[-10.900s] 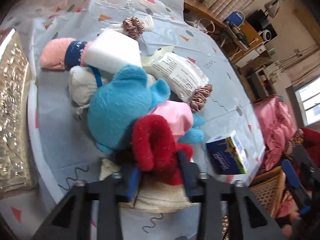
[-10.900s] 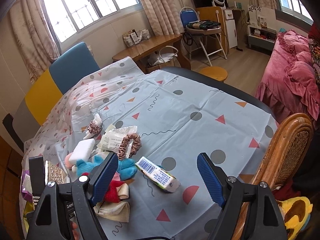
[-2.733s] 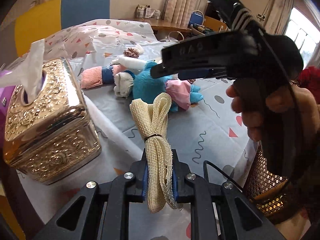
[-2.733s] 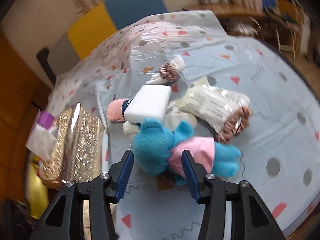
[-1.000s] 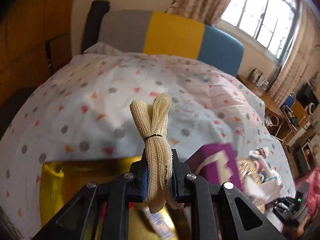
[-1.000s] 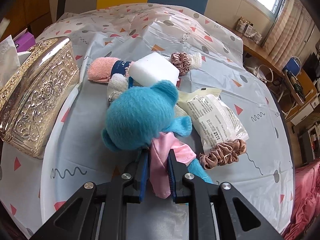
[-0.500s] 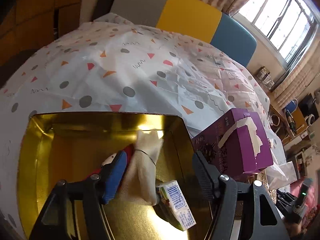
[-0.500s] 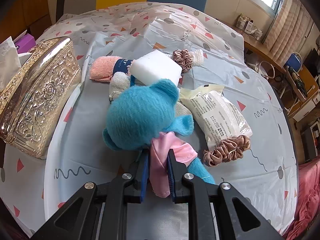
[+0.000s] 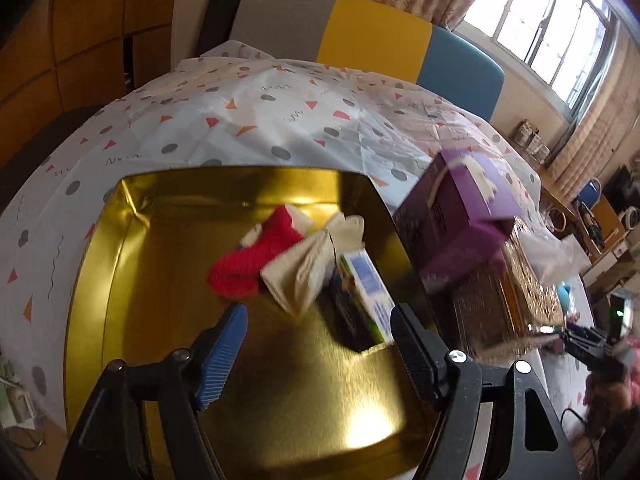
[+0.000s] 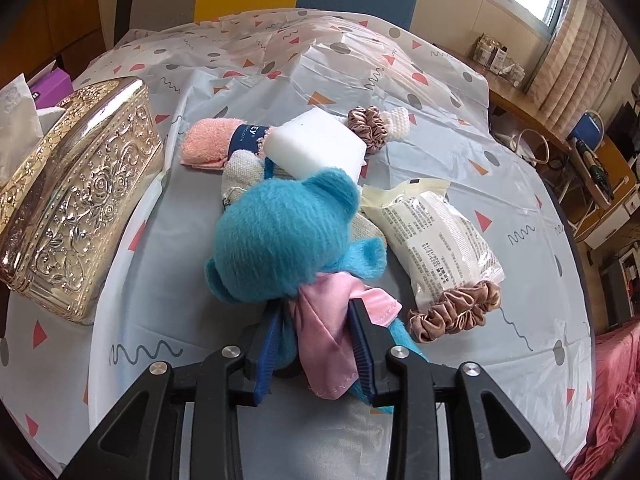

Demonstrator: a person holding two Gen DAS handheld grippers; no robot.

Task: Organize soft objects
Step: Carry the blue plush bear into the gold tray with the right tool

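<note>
right gripper (image 10: 316,344) around blue plush (image 10: 284,240), head forward

Navy band (image 10: 247,139) around pink rolled towel (image 10: 208,143): white letters, ending "EY" above smaller "CLOTH". Cream plastic packet (image 10: 440,240): dense lines of small print, too fine to read. Blue-and-white carton (image 9: 366,284) in gold tray (image 9: 120,248): print blurred, unreadable.

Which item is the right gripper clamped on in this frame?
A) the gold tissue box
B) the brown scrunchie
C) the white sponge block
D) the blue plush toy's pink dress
D: the right gripper has its jaws closed on the pink dress of the blue plush toy; the others lie untouched.
</note>
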